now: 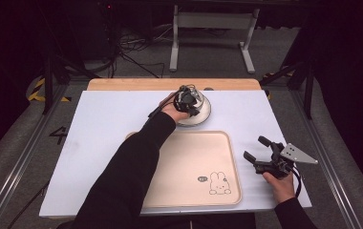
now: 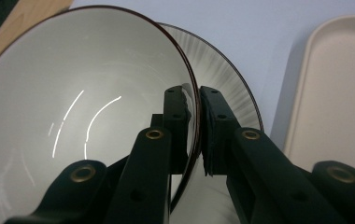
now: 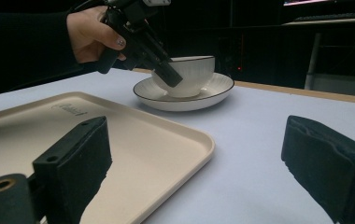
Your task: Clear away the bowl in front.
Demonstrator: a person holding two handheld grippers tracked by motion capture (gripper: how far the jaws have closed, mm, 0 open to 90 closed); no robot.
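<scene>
The right gripper [image 1: 257, 149] rests low at the near right of the bench [image 1: 98, 143], beside the right edge of the beige tray [image 1: 184, 162]; its fingers [image 3: 80, 158] stand wide apart with nothing between them. The tray lies flat at the near centre of the white bench cover, with a rabbit drawing [image 1: 219, 183] in its near right corner. Beyond the tray's far edge, a white bowl [image 3: 192, 74] with a dark rim sits upright on a matching saucer [image 3: 213, 91]. The left gripper [image 2: 193, 126] reaches down over the bowl, its fingers [image 2: 175, 116] clamped on the bowl's wall, one inside and one outside.
</scene>
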